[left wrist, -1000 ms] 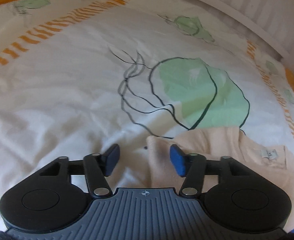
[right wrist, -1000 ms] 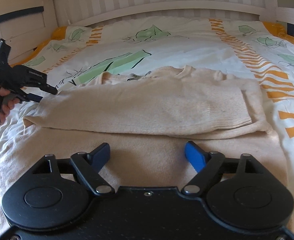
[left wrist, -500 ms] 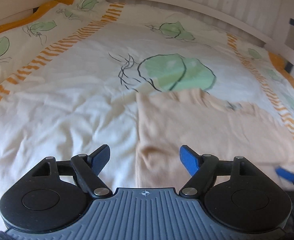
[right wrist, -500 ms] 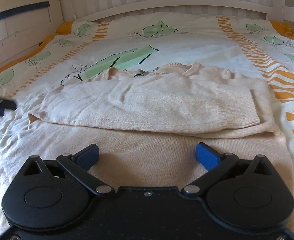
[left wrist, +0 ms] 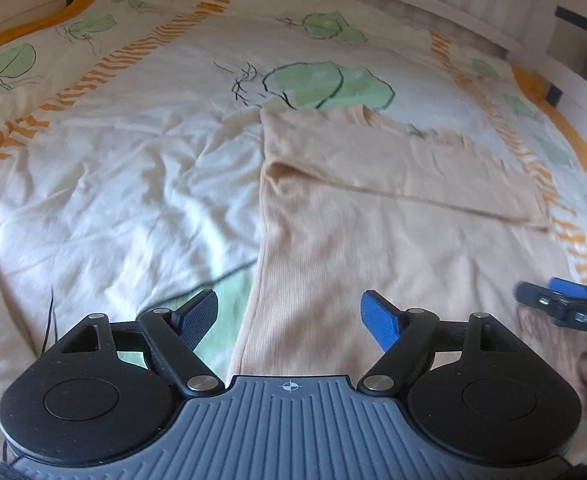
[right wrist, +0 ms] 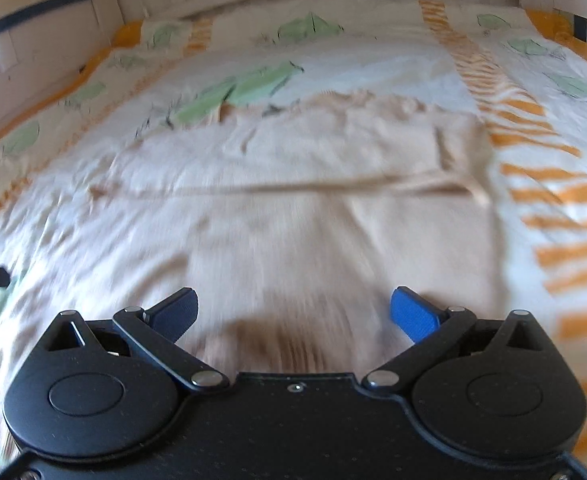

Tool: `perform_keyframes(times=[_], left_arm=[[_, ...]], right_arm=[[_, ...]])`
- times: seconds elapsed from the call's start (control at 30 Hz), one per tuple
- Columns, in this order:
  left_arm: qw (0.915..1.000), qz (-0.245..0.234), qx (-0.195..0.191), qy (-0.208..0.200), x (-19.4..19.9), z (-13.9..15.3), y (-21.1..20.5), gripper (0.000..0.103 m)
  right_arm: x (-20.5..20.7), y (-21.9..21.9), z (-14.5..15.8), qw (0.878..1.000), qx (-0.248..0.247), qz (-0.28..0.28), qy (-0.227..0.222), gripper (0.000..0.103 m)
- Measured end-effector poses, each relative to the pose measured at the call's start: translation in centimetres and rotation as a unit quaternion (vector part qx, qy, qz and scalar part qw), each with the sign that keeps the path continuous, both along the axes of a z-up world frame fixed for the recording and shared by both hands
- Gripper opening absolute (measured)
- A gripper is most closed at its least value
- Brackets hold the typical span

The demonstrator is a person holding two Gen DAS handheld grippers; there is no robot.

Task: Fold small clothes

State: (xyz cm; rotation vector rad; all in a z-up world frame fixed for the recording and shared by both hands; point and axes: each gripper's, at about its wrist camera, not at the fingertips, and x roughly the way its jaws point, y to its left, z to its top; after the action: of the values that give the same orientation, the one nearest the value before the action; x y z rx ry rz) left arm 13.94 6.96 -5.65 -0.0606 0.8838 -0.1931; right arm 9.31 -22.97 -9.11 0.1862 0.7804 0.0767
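As seen from both wrists, showed a cream knit sweater (left wrist: 373,240) spread flat on a leaf-print bed cover (left wrist: 113,200), beneath and ahead of both pairs of jaws, with one sleeve (left wrist: 393,168) folded across the chest farther ahead. Caught the left gripper (left wrist: 287,314) with jaws just opened fairly wide, nothing pinched, straddling the sweater's left side edge. Caught the right gripper (right wrist: 295,310) with jaws just opened to their fullest, likewise empty, over the lower body in a blurred view. Judged the knit soft, light and limp: unlikely to slide off the pads, yet sure to sag and drag if raised from one point. Favoured a pinch at each near corner, close under the jaws, lifted together toward the folded sleeve.
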Motion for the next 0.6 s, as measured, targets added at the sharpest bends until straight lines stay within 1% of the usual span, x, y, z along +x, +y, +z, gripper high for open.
perform_keyframes(times=[0.07, 0.13, 0.23, 0.3, 0.37, 0.4, 0.5, 0.57, 0.6], left_arm=[[1.0000, -0.005, -0.001, 0.007, -1.0, -0.3, 0.2, 0.078], [0.9999, -0.004, -0.004, 0.016, -1.8, -0.7, 0.4, 0.078], [0.9994, -0.011, -0.002, 0.034, -2.9, -1.5, 0.7, 0.078], [0.9988, -0.017, 0.003, 0.046, -3.6, -2.0, 0.9, 0.078], [0.9985, -0.019, 0.006, 0.052, -4.3, -2.4, 1.1, 0.078], [0.9982, -0.018, 0.002, 0.058, -4.6, -2.6, 1.3, 0.078], [0.9975, -0.018, -0.007, 0.069, -5.3, -3.4, 1.8, 0.078], [0.9975, -0.029, 0.004, 0.064, -5.8, -3.8, 1.6, 0.079], [0.9974, -0.035, 0.011, 0.061, -6.0, -3.8, 1.4, 0.082]], right_arm=[[-2.1, -0.4, 0.9, 1.000, -0.005, -0.004, 0.018, 0.102], [-4.1, -0.9, 1.9, 0.999, -0.002, -0.023, 0.035, 0.102], [-6.1, -1.9, 2.6, 0.996, 0.019, -0.054, 0.066, 0.102], [-7.3, -2.5, 2.5, 0.992, 0.035, -0.076, 0.093, 0.102], [-8.5, -3.0, 2.4, 0.989, 0.050, -0.088, 0.110, 0.102], [-9.0, -3.1, 2.2, 0.988, 0.052, -0.090, 0.118, 0.102], [-10.1, -2.8, 2.0, 0.987, 0.033, -0.083, 0.132, 0.102], [-10.4, -2.6, 1.9, 0.987, 0.027, -0.077, 0.136, 0.102], [-10.3, -2.6, 1.7, 0.987, 0.025, -0.076, 0.140, 0.102]])
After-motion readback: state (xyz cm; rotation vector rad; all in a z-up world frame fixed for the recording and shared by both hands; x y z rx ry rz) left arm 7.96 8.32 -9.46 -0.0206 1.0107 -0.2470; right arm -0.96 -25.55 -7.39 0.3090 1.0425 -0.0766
